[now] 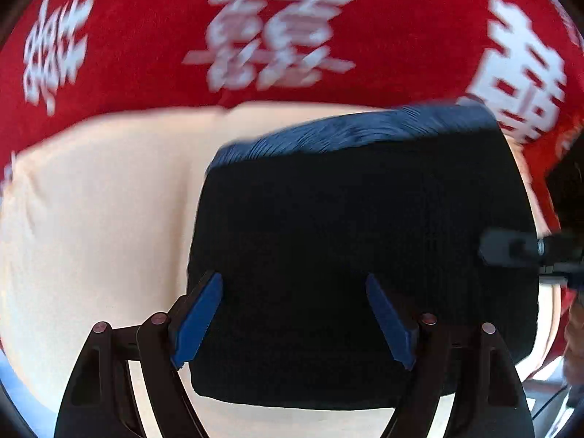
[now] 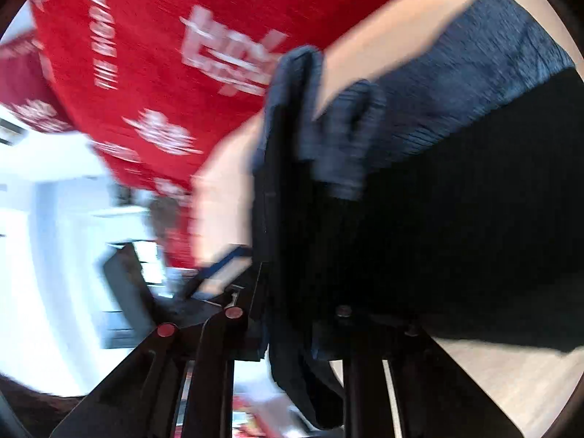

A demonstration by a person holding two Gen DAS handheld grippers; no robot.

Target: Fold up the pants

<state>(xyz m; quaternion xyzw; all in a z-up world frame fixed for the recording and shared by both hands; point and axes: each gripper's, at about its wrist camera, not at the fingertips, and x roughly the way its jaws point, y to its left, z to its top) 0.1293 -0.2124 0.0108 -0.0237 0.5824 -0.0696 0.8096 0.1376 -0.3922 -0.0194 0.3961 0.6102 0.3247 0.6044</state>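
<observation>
Dark navy pants (image 1: 357, 219) lie folded into a compact block on a cream table (image 1: 91, 219). My left gripper (image 1: 294, 321) is open, its blue pads (image 1: 199, 321) spread wide just above the near part of the block, holding nothing. In the right wrist view the pants (image 2: 456, 168) hang as a dark fold, and my right gripper (image 2: 288, 314) is shut on an edge of the cloth, which drapes down between the fingers. The right gripper also shows at the right edge of the left wrist view (image 1: 518, 252). Both views are blurred.
A red cloth with white characters (image 1: 277, 36) covers the surface beyond the cream table, and shows in the right wrist view (image 2: 164, 54). A bright white room with a dark boxy object (image 2: 124, 277) lies left of the table in the right wrist view.
</observation>
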